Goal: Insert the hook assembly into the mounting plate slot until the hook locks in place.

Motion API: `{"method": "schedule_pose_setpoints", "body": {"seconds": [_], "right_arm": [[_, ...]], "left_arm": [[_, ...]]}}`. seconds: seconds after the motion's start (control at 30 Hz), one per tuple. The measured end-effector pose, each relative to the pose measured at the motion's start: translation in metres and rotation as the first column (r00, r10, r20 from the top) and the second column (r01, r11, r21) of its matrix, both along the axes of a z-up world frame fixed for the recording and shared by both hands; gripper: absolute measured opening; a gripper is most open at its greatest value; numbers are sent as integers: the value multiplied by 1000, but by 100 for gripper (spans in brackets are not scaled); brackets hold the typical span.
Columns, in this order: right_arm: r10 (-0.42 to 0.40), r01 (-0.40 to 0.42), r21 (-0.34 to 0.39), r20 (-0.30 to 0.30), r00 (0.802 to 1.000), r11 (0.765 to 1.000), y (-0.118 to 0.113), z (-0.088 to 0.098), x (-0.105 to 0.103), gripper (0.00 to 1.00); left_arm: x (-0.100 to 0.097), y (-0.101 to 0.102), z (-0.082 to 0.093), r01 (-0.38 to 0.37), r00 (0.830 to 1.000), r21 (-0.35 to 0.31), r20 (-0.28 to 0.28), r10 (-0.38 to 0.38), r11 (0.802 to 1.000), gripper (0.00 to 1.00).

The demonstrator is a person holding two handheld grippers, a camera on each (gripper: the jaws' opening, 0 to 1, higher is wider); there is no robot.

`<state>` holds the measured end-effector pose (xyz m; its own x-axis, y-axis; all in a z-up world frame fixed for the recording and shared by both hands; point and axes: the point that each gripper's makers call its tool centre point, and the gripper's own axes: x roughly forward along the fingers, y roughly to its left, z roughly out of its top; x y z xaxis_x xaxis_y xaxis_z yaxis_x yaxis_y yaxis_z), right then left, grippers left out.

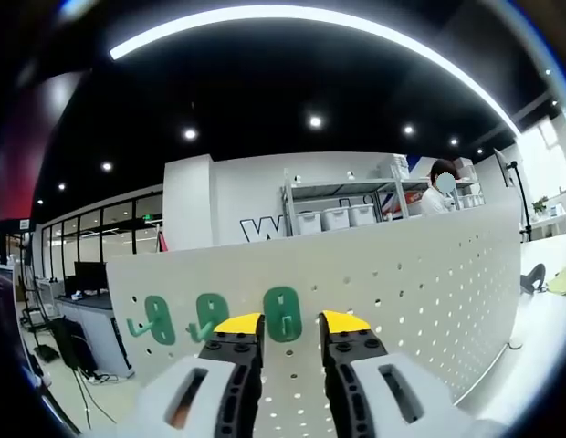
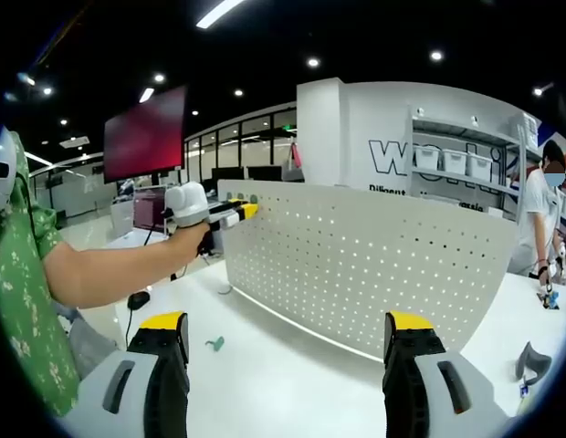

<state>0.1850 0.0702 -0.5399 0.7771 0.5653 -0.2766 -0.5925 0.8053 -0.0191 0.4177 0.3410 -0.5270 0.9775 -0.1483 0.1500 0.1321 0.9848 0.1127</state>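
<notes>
Three green hooks (image 1: pixel 210 318) hang on our white pegboard (image 1: pixel 402 283).
We hold the left claw (image 1: pixel 292 323) slightly open before them; the right claw (image 2: pixel 288 321) gapes empty above the table (image 2: pixel 283 383).

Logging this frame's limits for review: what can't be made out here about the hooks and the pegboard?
- Left gripper view: the yellow-tipped left gripper covers the lower edge of the right green hook on the pegboard; locking unreadable.
- Right gripper view: the small green piece on the table is too small to identify.
</notes>
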Motion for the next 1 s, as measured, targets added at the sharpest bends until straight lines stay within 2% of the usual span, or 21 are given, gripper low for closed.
{"method": "schedule_pose_setpoints", "body": {"seconds": [0.67,1.0], "right_arm": [[13,-13,1,8,1000,1000,5,2,-4,90],[23,-23,0,12,1000,1000,9,4,-6,90]], "left_arm": [[-14,0,-6,36,999,1,-22,-36,999,33],[-26,-7,-16,106,992,-38,-71,-108,994,42]]}}
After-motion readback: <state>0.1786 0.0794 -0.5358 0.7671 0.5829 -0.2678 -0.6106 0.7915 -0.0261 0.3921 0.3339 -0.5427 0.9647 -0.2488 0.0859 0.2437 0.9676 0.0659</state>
